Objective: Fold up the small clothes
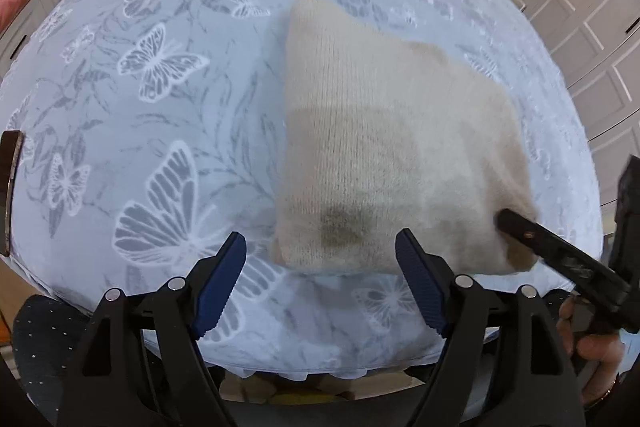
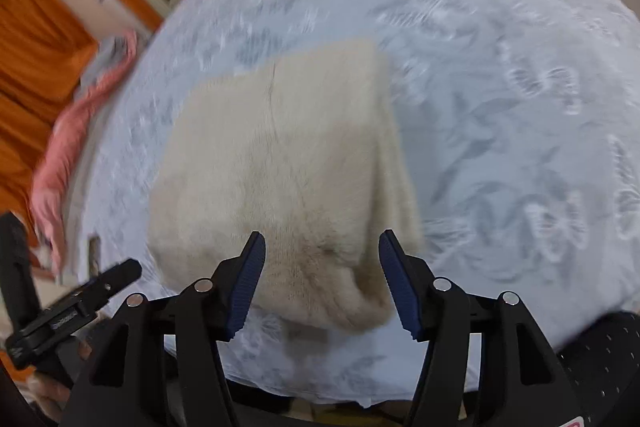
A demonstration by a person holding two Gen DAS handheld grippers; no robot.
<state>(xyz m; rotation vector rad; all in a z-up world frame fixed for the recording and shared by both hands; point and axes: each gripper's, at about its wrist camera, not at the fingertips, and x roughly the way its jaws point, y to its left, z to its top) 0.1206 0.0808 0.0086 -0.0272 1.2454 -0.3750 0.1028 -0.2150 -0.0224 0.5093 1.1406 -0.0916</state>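
Left gripper (image 1: 320, 283), right gripper (image 2: 322, 283) both spread, gripping nothing; folded knit (image 1: 384, 155) at 12; right view blurred.

The left hand-held gripper (image 1: 320, 259) has its jaws spread wide and empty. The right hand-held gripper (image 2: 322, 259), blurred, seems equally parted; its tip shows at four o'clock in the left wrist view.

Cream knit (image 1: 384, 155), apparently folded flat

Butterfly-print bedspread (image 1: 160, 131) carries 1 folded cream knit garment (image 1: 384, 147).
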